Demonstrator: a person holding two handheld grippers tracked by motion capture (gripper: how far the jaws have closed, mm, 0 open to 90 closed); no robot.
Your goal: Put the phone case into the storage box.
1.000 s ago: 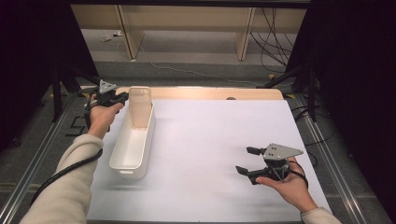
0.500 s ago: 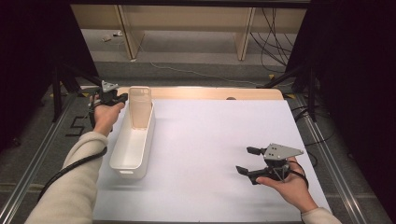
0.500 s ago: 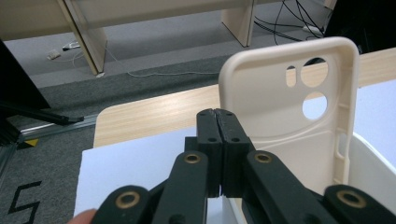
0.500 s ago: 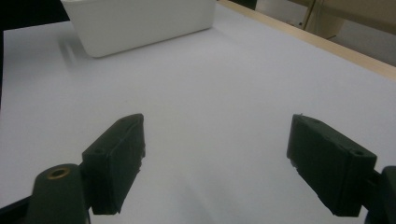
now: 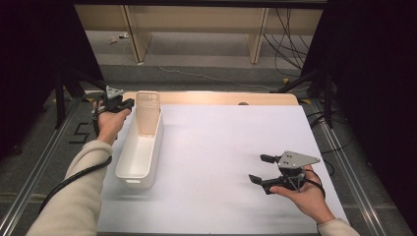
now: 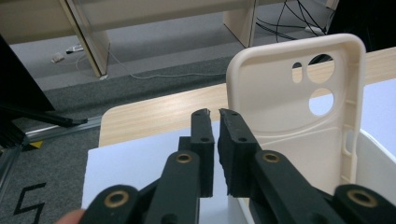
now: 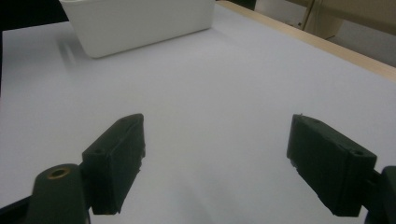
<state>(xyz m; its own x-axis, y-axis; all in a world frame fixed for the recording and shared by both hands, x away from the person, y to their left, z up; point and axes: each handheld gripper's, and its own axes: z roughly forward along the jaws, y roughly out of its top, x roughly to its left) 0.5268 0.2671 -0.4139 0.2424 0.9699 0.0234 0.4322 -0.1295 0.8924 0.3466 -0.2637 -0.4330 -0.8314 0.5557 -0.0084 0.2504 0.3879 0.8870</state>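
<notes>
The left claw (image 5: 125, 103) hovers at the far left of the worktop (image 5: 221, 147), jaws nearly together with nothing between them. Just beside it a cream phone case (image 5: 147, 112) stands upright at the far end of the white bin (image 5: 139, 152), seemingly leaning on its end wall. The right claw (image 5: 261, 168) rests near the front right, jaws wide and empty above the white sheet.

phone case (image 6: 299, 116): cream | bin (image 5: 140, 150): white | table sheet (image 5: 221, 147): pale lilac-white | jaws: black
</notes>
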